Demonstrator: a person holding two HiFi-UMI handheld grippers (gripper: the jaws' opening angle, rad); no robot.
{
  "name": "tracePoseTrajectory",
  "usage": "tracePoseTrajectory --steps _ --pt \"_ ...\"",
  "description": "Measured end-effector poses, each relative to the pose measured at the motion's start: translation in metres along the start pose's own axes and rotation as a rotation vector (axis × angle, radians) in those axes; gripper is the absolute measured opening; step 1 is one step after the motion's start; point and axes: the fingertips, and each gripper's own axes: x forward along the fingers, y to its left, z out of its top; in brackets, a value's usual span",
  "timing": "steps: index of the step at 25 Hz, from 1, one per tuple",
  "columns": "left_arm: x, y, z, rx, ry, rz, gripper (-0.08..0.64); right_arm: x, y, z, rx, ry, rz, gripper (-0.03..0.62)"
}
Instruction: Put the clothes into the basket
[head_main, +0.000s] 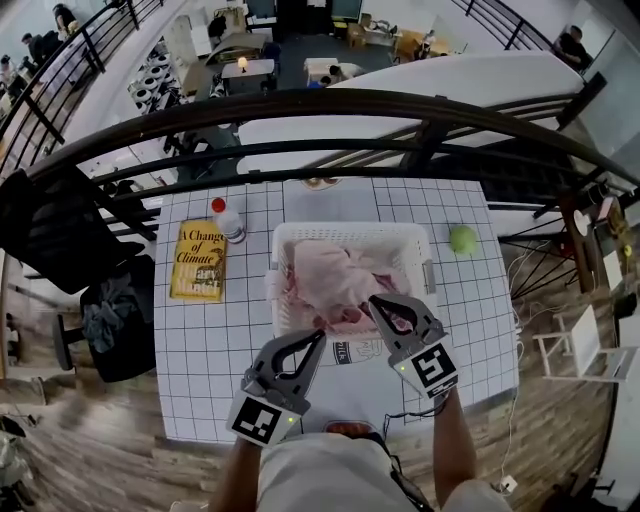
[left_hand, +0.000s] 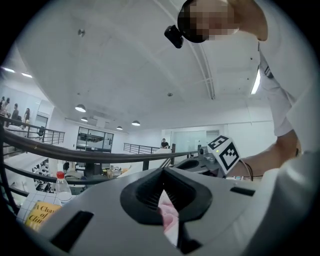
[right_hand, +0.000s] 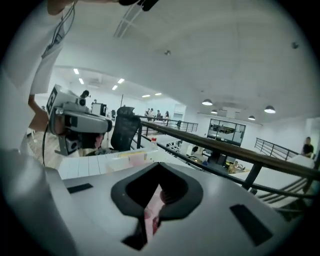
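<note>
A white laundry basket (head_main: 350, 232) stands on the gridded table (head_main: 200, 370) with a pile of pink clothes (head_main: 335, 280) inside it. My left gripper (head_main: 318, 338) is at the basket's near edge, its jaws shut on a fold of pink cloth (left_hand: 169, 216). My right gripper (head_main: 375, 302) is over the near right part of the basket. It is also shut, with a strip of pink cloth (right_hand: 152, 215) pinched between its pads. Both grippers are lifted and point roughly level across the room. In the left gripper view, the right gripper's marker cube (left_hand: 225, 152) shows close on the right.
A yellow book (head_main: 198, 260) and a red-capped bottle (head_main: 228, 220) lie left of the basket, and a green ball (head_main: 462, 239) lies to its right. A dark railing (head_main: 300, 110) runs behind the table. A black chair (head_main: 60, 240) stands off the table's left side.
</note>
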Motion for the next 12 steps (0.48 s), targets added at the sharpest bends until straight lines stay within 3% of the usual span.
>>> tracePoseTrajectory --steps 5,12 --pt "-0.010 -0.003 0.009 0.006 -0.022 0.000 0.000 -0.031 0.018 0.013 0.153 -0.109 -0.042 0.017" --pt "-0.021 -0.009 0.014 0.006 -0.053 -0.017 0.000 -0.058 0.040 0.025 0.229 -0.181 -0.114 0.017"
